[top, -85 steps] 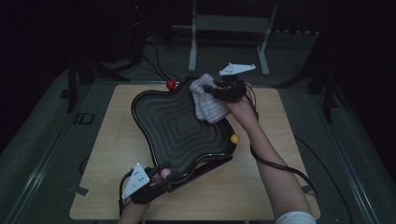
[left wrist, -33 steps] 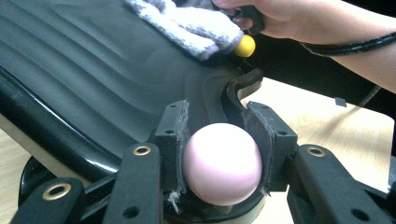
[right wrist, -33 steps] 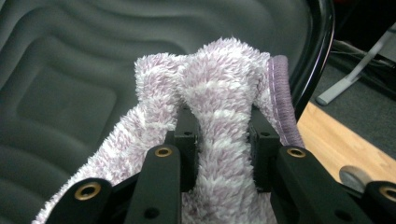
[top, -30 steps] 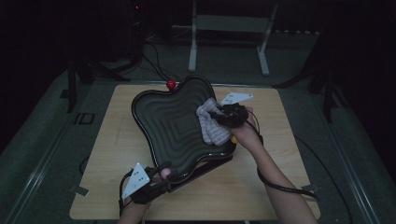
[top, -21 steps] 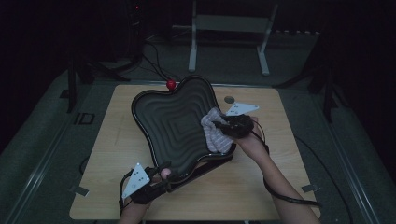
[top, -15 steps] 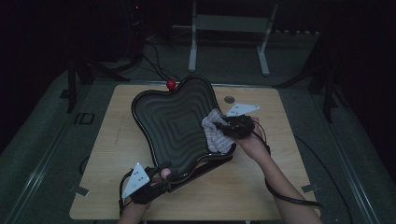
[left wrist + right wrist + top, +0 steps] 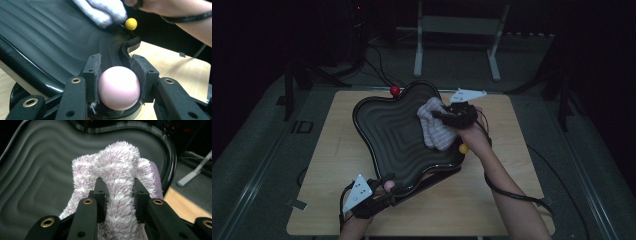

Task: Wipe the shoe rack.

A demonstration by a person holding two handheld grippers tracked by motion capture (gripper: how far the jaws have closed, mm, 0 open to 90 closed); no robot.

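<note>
Room's dark on my feed, light falls mostly on the desk (image 7: 337,165), a pale wood top. Grey floor (image 7: 252,150) around it. Past the desk's far edge I see a white metal frame (image 7: 457,30) and black cables (image 7: 377,70) on the floor.

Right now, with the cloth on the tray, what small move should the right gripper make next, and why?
Probably sweep the fluffy cloth across the ribbed black tray toward its middle. The right gripper is shut on the cloth near the tray's right rim, while the left gripper clamps the pink knob, steadying the tilted tray.
</note>
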